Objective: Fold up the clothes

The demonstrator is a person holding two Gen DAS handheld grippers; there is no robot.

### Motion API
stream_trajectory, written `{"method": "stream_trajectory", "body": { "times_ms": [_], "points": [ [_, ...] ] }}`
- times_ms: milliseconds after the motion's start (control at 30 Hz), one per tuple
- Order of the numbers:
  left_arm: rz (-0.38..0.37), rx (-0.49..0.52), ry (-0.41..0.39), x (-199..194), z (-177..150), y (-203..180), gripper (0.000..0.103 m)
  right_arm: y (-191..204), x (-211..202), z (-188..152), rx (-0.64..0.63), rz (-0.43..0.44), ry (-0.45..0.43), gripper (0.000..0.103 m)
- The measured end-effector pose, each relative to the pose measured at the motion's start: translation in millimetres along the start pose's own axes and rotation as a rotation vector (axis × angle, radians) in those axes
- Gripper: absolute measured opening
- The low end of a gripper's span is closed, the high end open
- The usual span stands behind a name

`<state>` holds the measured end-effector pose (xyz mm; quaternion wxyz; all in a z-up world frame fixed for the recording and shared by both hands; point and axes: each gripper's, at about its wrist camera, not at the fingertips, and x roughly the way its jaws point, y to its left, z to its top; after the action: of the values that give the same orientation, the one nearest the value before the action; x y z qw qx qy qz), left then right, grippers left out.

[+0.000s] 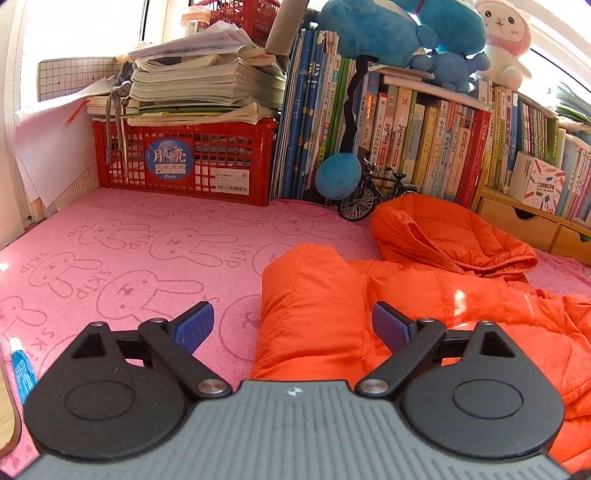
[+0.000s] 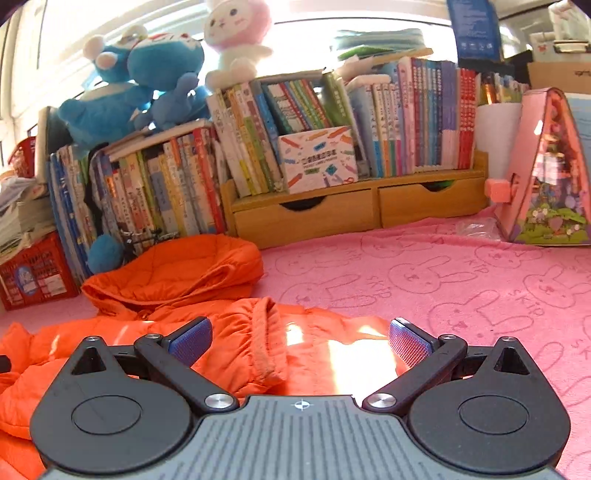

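Observation:
An orange puffer jacket (image 1: 436, 295) lies on the pink rabbit-print cloth (image 1: 129, 258), its hood (image 1: 447, 232) at the far end near the books. My left gripper (image 1: 293, 326) is open, its blue pads spread, with a folded sleeve (image 1: 310, 314) of the jacket lying between and under the fingers. In the right wrist view the same jacket (image 2: 258, 332) spreads left of centre, hood (image 2: 184, 269) at the back. My right gripper (image 2: 301, 341) is open above a sleeve cuff (image 2: 269, 339). Neither gripper holds the fabric.
A red crate (image 1: 184, 162) stacked with papers stands at the back left, rows of books (image 1: 424, 136) and plush toys (image 1: 399, 33) behind. A toy bicycle (image 1: 365, 195) stands by the hood. A wooden drawer shelf (image 2: 351, 210) and a pink toy house (image 2: 546, 170) border the cloth (image 2: 461, 288).

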<state>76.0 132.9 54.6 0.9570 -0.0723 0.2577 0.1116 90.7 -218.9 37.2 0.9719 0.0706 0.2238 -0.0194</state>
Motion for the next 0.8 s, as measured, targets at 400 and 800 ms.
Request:
{"method": "stream_trajectory", "body": {
  "times_ms": [400,800],
  "points": [
    [0.043,0.04,-0.014,6,6,-5,0.094,3,-25,1,-0.176,-0.111,-0.068,0.101],
    [0.095,0.234,0.025,64,-5,-27,0.095,40,30,-15,-0.234,0.057,0.112,0.056]
  ]
}}
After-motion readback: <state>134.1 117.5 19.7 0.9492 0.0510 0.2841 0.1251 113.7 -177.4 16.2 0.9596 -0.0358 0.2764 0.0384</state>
